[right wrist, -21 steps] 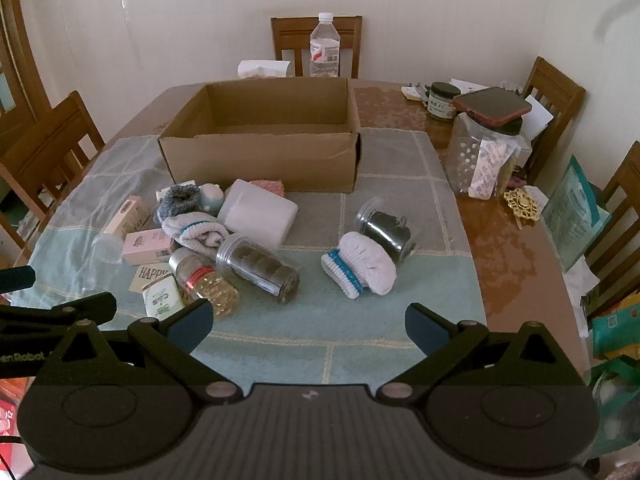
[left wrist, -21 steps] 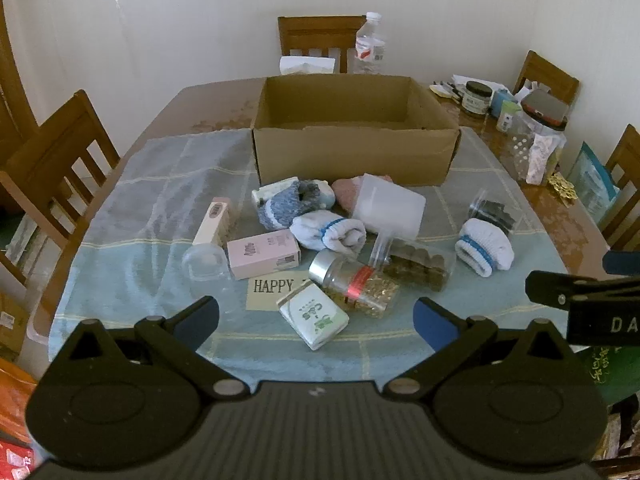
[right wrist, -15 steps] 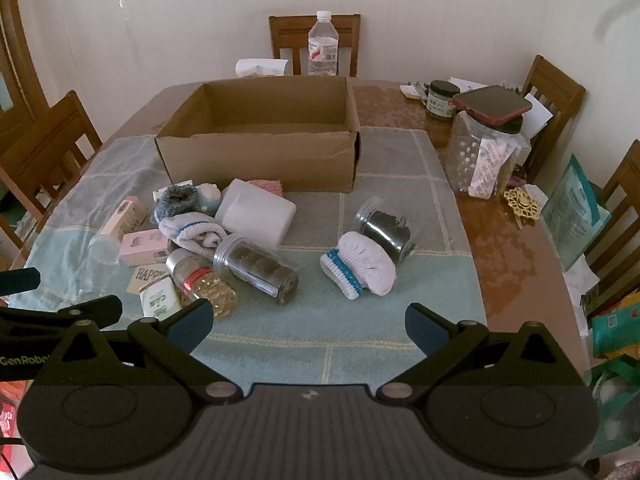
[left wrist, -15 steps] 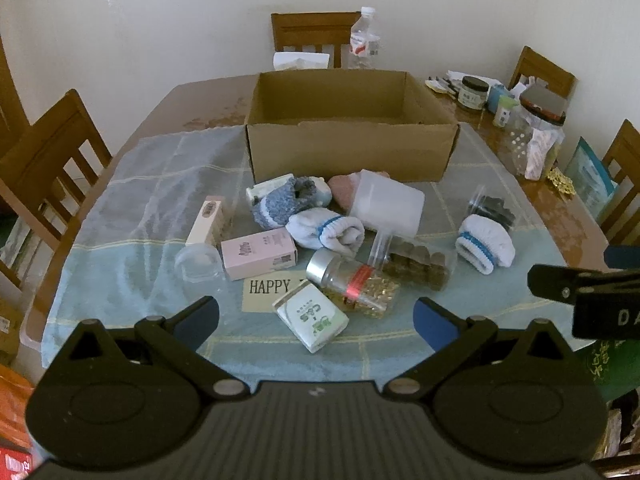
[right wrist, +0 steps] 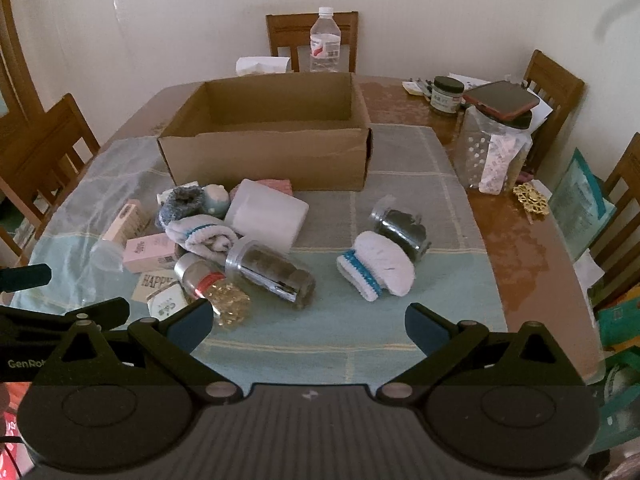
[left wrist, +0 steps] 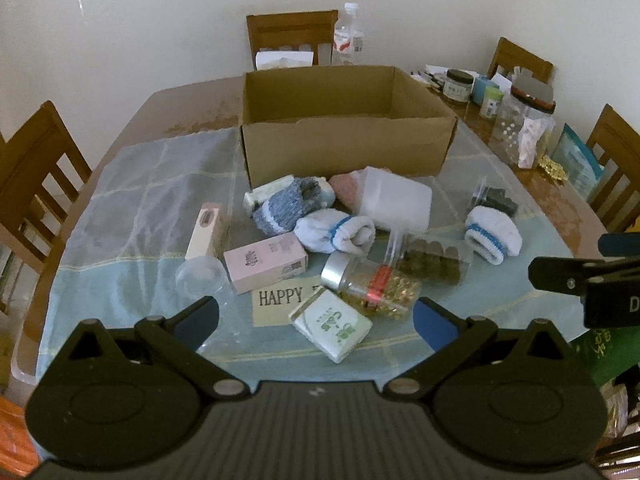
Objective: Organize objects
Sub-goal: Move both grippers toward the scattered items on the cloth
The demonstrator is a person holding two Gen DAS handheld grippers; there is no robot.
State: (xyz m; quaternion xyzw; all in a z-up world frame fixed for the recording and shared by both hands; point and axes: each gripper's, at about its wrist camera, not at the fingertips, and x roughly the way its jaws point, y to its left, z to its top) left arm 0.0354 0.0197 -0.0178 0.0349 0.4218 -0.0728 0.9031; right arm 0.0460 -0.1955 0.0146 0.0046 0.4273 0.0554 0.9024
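An open cardboard box (left wrist: 344, 148) (right wrist: 268, 156) stands mid-table with nothing seen inside. In front of it lies a jumble: a pink carton (left wrist: 266, 266), a green-printed packet (left wrist: 336, 326), a jar of golden capsules (left wrist: 372, 284) (right wrist: 212, 284), a jar of dark pieces (right wrist: 276, 272), rolled socks (left wrist: 336, 232) (right wrist: 376, 268), a white tub (left wrist: 396, 200) (right wrist: 266, 216) and a "HAPPY" card (left wrist: 280, 298). My left gripper (left wrist: 316, 316) hovers open above the packet. My right gripper (right wrist: 308, 320) hovers open over bare cloth, near the sock.
A pale checked cloth (right wrist: 400, 332) covers the wooden table (right wrist: 520, 240). At the right stand a clear jar with a phone on top (right wrist: 496, 148), small jars and packets. A water bottle (right wrist: 325, 44) and several chairs ring the table.
Both views have shifted slightly: the box and the jumble sit a little further left and closer in the left view. Nothing on the table has moved; both grippers stay open.
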